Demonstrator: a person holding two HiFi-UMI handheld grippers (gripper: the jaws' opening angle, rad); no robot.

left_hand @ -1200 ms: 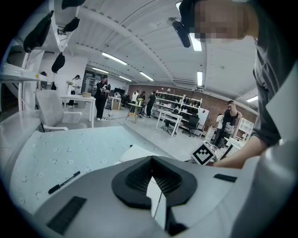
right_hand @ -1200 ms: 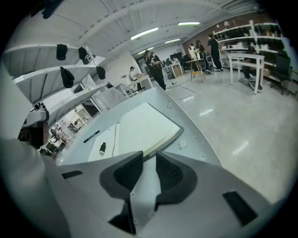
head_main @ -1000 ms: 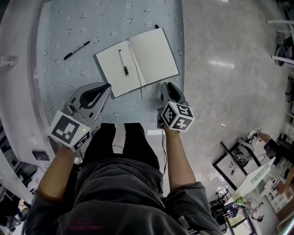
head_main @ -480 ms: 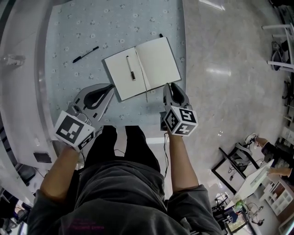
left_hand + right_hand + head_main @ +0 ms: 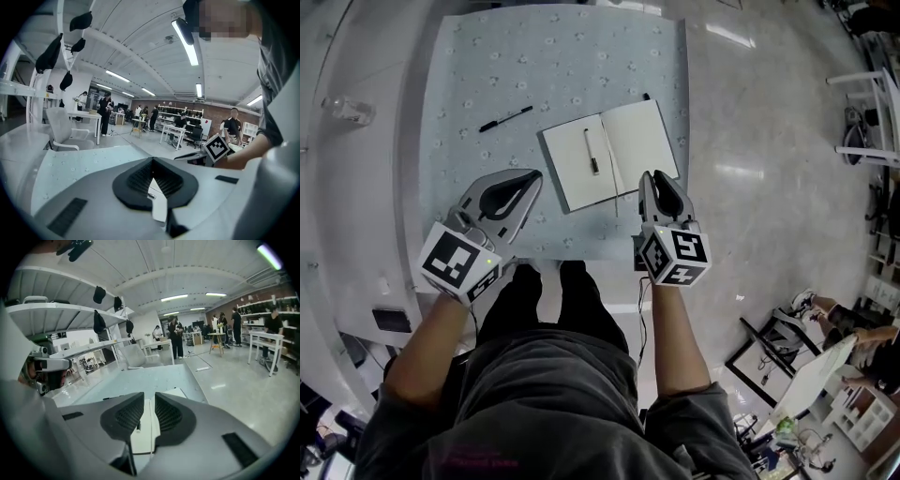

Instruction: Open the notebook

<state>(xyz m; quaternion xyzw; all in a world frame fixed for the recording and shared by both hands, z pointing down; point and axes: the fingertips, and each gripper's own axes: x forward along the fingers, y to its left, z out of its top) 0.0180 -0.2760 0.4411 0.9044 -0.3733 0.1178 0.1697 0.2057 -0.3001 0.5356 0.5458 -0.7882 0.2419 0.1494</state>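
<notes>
Notebook (image 5: 611, 153) lay open; left gripper (image 5: 532, 175) fingers together, right gripper (image 5: 654, 175) narrow, empty; we needed to pull clear without brushing pages

The notebook (image 5: 639, 141) pages are matt paper, the tablecloth (image 5: 487, 75) patterned cloth, the floor (image 5: 769, 141) glossy.

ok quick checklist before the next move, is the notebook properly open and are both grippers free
1. notebook open, both pages lying flat on the table: ok
2. pen resting on its left page, beside the spine: ok
3. second pen on the table, apart from the notebook: ok
4. left gripper jaws shut, nothing held: ok
5. right gripper jaws slightly apart, nothing between them, not touching the notebook: ok
</notes>
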